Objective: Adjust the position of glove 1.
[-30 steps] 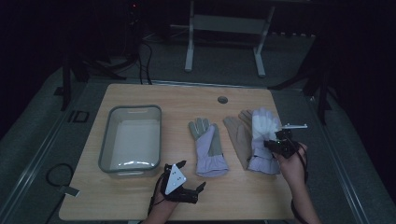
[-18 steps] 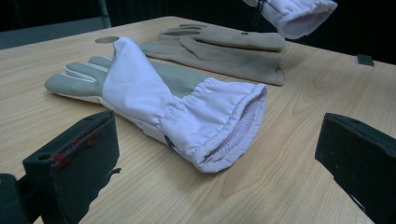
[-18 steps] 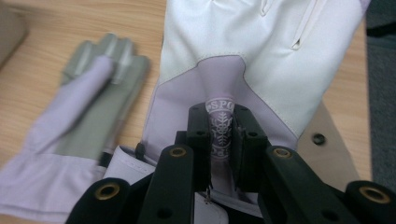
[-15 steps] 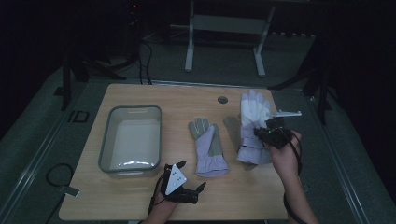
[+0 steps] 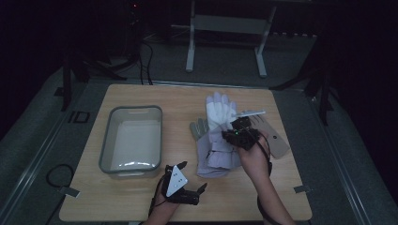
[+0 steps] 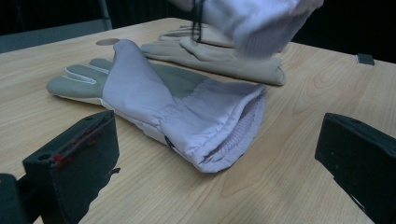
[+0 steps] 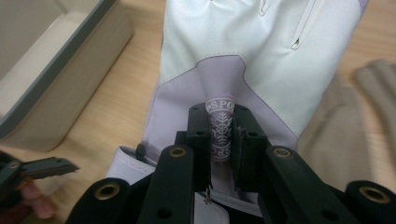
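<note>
My right gripper is shut on the lavender wrist strap of a white glove and holds it up over the table's middle. Under it lies a lavender glove with a grey palm, its cuff toward the front edge. A beige glove lies flat to the right. The held glove's cuff hangs at the top of the left gripper view. My left gripper rests near the front edge, open, its jaws wide apart facing the lavender cuff.
A grey plastic bin stands on the table's left half. A round hole is set in the tabletop behind the gloves. A strip of tape marks the front right. Dark floor and a stand lie beyond the far edge.
My right gripper carried the white glove leftward and farther from the person, off the beige glove and over the lavender one. The left gripper stayed put.
</note>
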